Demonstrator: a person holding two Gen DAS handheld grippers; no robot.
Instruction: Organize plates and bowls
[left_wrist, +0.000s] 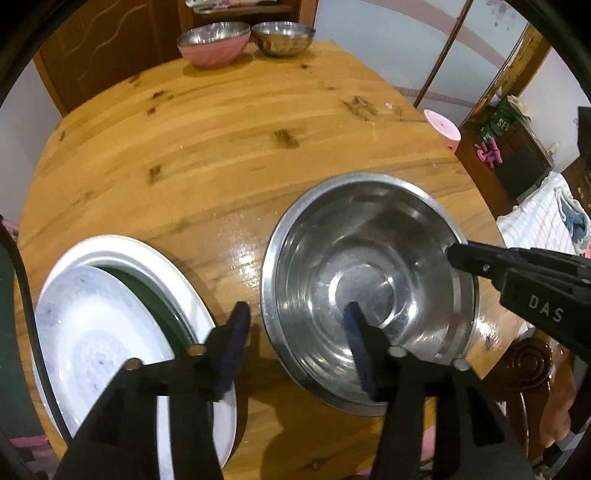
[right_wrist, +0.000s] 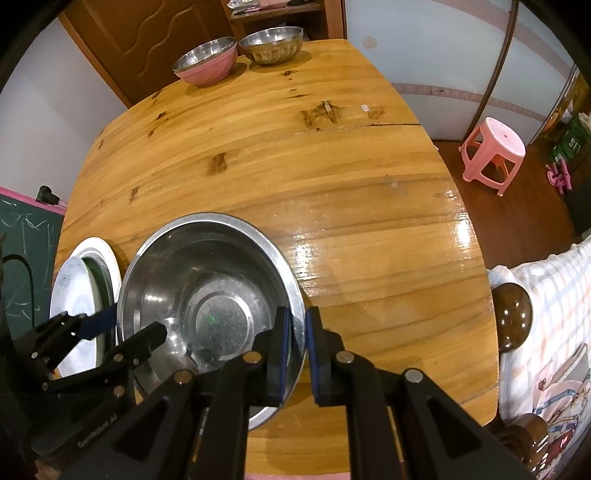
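Note:
A large steel bowl (left_wrist: 365, 280) (right_wrist: 207, 291) sits on the round wooden table (left_wrist: 229, 155) near its front edge. My left gripper (left_wrist: 297, 332) is open and straddles the bowl's left rim, one finger inside the bowl, one outside. My right gripper (right_wrist: 298, 343) is narrowed on the bowl's right rim, one pad inside, one outside. A stack of white plates (left_wrist: 110, 332) (right_wrist: 77, 291) with a dark green one between lies left of the bowl. A pink bowl (left_wrist: 214, 42) (right_wrist: 206, 62) and a steel bowl (left_wrist: 282, 37) (right_wrist: 271, 44) stand at the far edge.
A pink stool (right_wrist: 493, 155) stands on the floor to the right. A wooden chair back (right_wrist: 511, 317) and a checked cloth (right_wrist: 546, 302) are at the right front. A green chalkboard (right_wrist: 26, 251) is on the left.

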